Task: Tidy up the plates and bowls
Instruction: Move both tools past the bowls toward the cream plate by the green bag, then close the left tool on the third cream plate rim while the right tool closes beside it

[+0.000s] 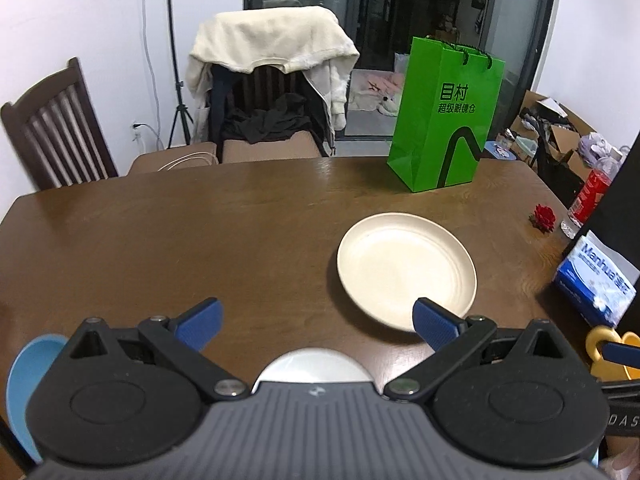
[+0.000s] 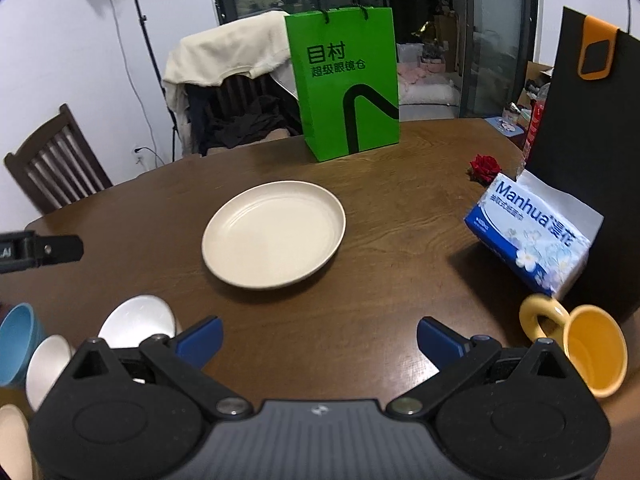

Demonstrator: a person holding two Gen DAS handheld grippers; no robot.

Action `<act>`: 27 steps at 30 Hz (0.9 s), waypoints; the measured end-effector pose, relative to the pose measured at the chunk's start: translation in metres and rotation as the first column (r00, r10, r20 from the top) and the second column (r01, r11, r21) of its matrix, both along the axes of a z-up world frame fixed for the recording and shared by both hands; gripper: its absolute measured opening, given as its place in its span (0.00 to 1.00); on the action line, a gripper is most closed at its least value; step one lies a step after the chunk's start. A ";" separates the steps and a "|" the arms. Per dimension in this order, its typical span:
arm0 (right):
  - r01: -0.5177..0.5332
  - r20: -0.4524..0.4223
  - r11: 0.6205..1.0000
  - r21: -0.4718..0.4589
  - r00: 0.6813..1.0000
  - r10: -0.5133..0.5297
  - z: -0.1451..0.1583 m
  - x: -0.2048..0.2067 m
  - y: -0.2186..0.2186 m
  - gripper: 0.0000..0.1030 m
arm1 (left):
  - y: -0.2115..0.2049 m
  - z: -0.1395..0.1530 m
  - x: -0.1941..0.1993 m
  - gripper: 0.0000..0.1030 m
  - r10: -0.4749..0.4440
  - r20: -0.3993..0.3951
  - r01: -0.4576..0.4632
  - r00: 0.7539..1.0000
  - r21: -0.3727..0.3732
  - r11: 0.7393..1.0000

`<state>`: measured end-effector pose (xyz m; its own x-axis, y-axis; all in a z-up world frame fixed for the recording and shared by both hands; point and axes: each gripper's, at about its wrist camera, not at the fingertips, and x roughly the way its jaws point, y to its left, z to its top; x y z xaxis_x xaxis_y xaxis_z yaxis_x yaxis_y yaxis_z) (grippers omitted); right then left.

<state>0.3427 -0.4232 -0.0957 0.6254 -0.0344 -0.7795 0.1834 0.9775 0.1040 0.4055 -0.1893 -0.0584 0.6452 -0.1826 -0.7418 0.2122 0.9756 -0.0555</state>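
Note:
A cream plate lies flat on the brown table. My left gripper stands open just short of it, the right fingertip over the plate's near rim. A white bowl shows right under that gripper, and a blue bowl sits at its left. My right gripper hangs open over bare table, nearer than the plate. At its left lie a white bowl, a second white bowl, a blue bowl and a cream dish.
A green paper bag stands at the table's far side. A blue tissue pack, a red flower, a yellow mug and a black bag crowd the right. Chairs stand behind the table.

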 end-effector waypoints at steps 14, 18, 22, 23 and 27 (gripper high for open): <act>0.066 -0.080 0.998 -0.002 0.995 -0.066 -0.030 0.100 -0.016 1.00 | -0.033 -0.035 0.093 1.00 -0.030 -0.053 0.031 0.998 0.015 0.999; 0.079 -0.102 0.997 0.001 0.992 -0.078 -0.042 0.124 -0.016 1.00 | -0.039 -0.046 0.116 1.00 -0.026 -0.077 0.028 0.997 0.029 0.999; 0.093 -0.117 0.996 0.002 0.989 -0.093 -0.051 0.145 -0.018 1.00 | -0.039 -0.064 0.142 1.00 0.002 -0.121 0.004 0.993 0.048 0.999; 0.096 -0.121 0.995 -0.002 0.988 -0.096 -0.053 0.151 -0.019 1.00 | -0.039 -0.067 0.147 1.00 0.010 -0.132 -0.004 0.991 0.046 0.999; 0.113 -0.135 0.994 -0.005 0.984 -0.112 -0.061 0.170 -0.023 1.00 | -0.041 -0.080 0.168 1.00 0.026 -0.164 -0.018 0.986 0.053 0.998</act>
